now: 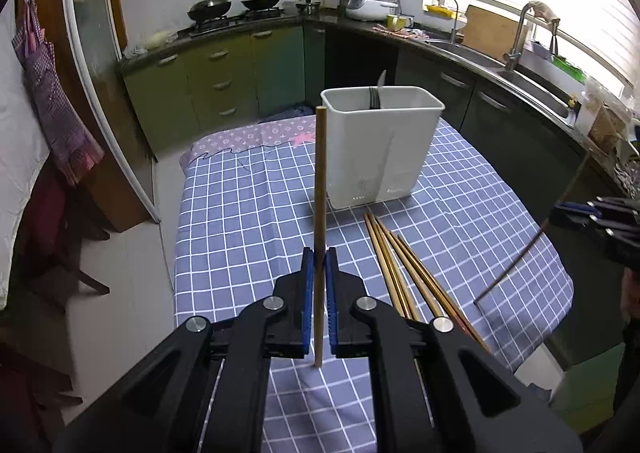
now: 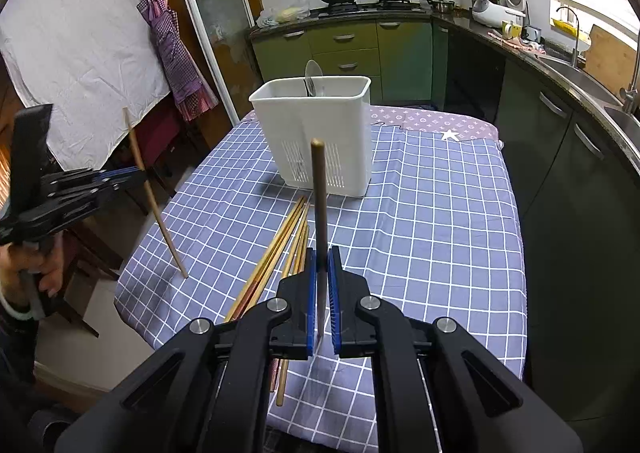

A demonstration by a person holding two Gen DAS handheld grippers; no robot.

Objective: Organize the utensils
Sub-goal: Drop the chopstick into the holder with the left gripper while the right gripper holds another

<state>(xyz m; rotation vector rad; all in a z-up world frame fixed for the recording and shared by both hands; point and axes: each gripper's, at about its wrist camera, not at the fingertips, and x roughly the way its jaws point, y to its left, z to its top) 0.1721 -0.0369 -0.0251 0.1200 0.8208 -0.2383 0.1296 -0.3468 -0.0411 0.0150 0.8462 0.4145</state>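
Checked cloth [image 1: 248, 213] covers the table; a white caddy [image 1: 380, 149] stands upright at its middle, a fork and spoon [image 2: 313, 77] inside. Loose chopsticks [image 1: 404, 273] lie fanned just in front of it. Left gripper [image 1: 319, 265] pinches one pale chopstick [image 1: 320, 189] upright; right gripper [image 2: 321, 269] pinches a darker one [image 2: 319, 189], both above the cloth.

We are counting one white utensil holder [image 2: 316, 133] standing on the bench [image 2: 440, 221]. Beside the holder about five loose chopsticks [image 2: 276, 253] are lying, the exact number unclear. We are holding two more: one light chopstick [image 1: 320, 189], one dark chopstick [image 2: 319, 197].
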